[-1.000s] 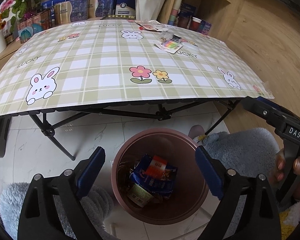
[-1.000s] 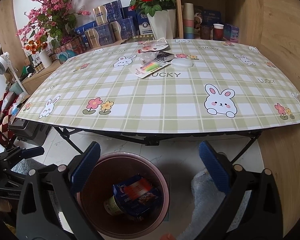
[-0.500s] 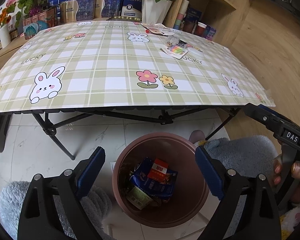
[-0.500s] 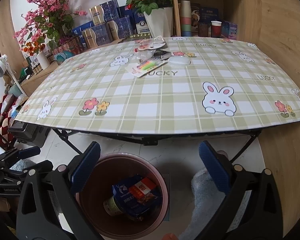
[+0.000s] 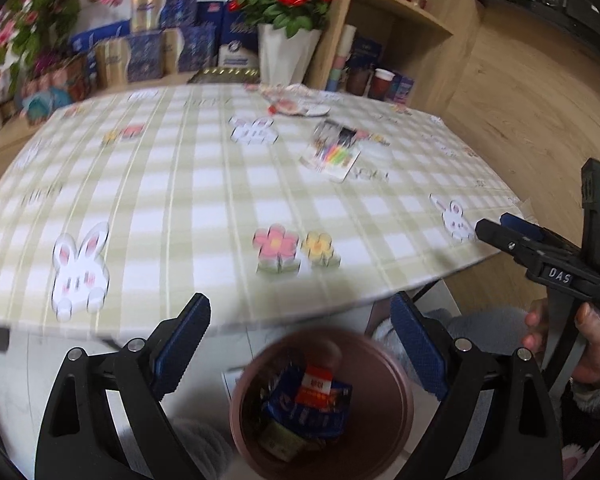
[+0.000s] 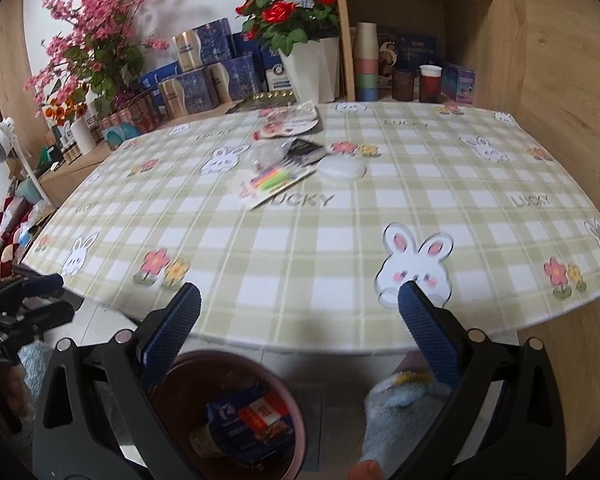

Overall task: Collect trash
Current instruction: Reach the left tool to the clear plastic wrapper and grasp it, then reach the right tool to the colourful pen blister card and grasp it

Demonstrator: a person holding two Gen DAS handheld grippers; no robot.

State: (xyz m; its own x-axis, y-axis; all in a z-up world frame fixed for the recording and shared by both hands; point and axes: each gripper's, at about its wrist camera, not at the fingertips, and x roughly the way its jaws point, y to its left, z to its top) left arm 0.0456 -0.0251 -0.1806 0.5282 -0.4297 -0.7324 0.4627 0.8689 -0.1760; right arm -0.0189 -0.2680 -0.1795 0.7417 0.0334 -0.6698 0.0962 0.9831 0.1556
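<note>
A brown-pink bin (image 5: 398, 396) (image 6: 288, 396) stands on the floor below the table's front edge. Inside it lie a blue wrapper with a red label (image 5: 314, 394) (image 6: 256, 414) and a small cup. On the checked tablecloth, far side, lie a card of coloured pens (image 5: 334, 156) (image 6: 276, 182), a black wrapper (image 6: 306, 150), a white round lid (image 6: 342, 168) and a pink-white packet (image 6: 290, 122). My left gripper (image 5: 300, 312) is open and empty, over the bin's far rim. My right gripper (image 6: 300, 296) is also open and empty, its tips over the table's near edge.
The table (image 6: 500, 216) has black folding legs. Behind it stand flower pots (image 6: 308, 68), blue boxes (image 6: 204, 80) and a shelf with cups (image 6: 366, 64). A wooden wall (image 6: 572, 80) runs along the right. A fluffy slipper (image 6: 404, 404) lies beside the bin. A hand (image 5: 588, 344) holds the other gripper.
Both grippers have risen and moved towards the table. The bin has dropped lower in both views and the tabletop fills more of them. The jaws stayed open.
</note>
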